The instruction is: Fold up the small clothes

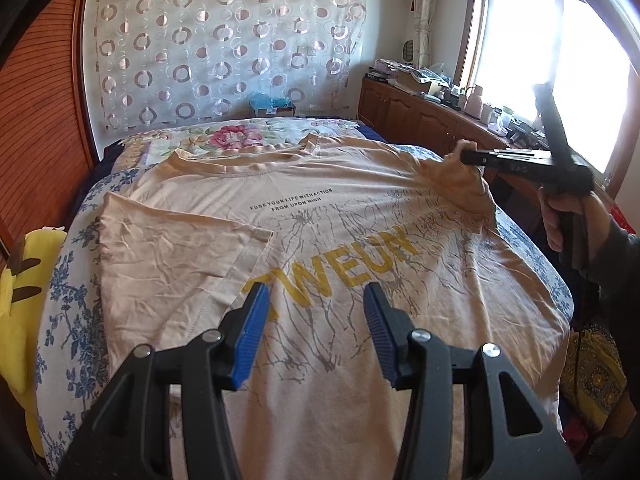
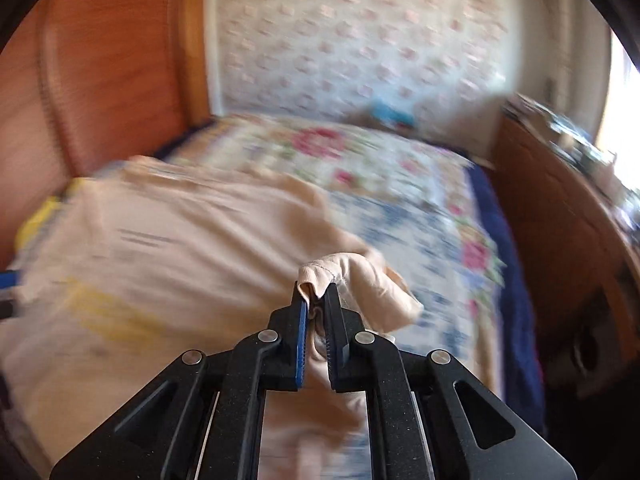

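Observation:
A beige T-shirt with yellow letters and grey crack print lies spread on the bed. Its left sleeve is folded inward over the body. My left gripper hovers open above the lower print, nothing between its blue pads. My right gripper is at the shirt's right side, shut on the right sleeve and lifting it off the bed. In the right wrist view the sleeve's hem is pinched between the right gripper's narrow jaws; that view is motion-blurred.
The bed has a floral bedspread and a wooden headboard at the left. A yellow plush toy lies at the bed's left edge. A wooden cabinet with clutter runs under the window at the right. A person's hand holds the right gripper.

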Action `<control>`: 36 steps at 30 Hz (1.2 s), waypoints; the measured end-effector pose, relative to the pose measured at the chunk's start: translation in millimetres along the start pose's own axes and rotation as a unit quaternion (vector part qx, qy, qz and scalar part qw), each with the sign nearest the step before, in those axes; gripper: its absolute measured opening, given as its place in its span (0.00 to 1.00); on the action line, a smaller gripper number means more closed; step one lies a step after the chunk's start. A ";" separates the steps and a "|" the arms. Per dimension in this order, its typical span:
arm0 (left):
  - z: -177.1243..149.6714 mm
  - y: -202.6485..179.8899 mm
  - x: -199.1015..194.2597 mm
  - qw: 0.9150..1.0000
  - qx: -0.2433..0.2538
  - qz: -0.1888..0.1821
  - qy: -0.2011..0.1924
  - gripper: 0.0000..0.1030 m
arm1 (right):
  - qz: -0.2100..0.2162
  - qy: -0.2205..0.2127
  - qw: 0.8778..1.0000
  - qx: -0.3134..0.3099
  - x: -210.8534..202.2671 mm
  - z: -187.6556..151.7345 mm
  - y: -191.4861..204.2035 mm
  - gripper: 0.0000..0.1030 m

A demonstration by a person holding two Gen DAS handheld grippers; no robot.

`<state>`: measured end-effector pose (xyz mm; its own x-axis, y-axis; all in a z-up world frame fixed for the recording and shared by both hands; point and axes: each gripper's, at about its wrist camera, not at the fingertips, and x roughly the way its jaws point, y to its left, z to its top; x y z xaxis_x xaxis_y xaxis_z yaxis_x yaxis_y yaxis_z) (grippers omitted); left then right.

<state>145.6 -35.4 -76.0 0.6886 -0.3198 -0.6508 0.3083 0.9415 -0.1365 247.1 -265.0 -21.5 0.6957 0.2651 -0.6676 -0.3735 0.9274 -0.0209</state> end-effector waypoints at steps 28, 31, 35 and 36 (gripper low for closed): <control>-4.0 -2.3 -1.7 1.000 -0.003 0.001 0.004 0.47 | 0.041 0.080 0.996 0.015 38.8 -42.4 21.1 0.09; -4.3 -2.8 -1.3 1.000 -0.003 -0.002 0.005 0.47 | 0.052 0.067 0.996 0.006 28.8 -43.5 26.0 0.05; -4.6 -4.2 -2.2 1.000 -0.002 -0.003 0.003 0.47 | 0.063 0.056 0.996 -0.005 12.4 -46.2 35.4 0.04; -4.6 -4.9 -2.4 1.000 -0.001 -0.003 0.003 0.47 | 0.070 0.055 0.996 -0.009 8.3 -47.8 39.3 0.04</control>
<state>139.4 -38.7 -77.1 0.6833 -0.3252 -0.6537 0.3109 0.9397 -0.1426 208.9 -239.0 -63.4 0.5650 0.3591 -0.7428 -0.4734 0.8785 0.0647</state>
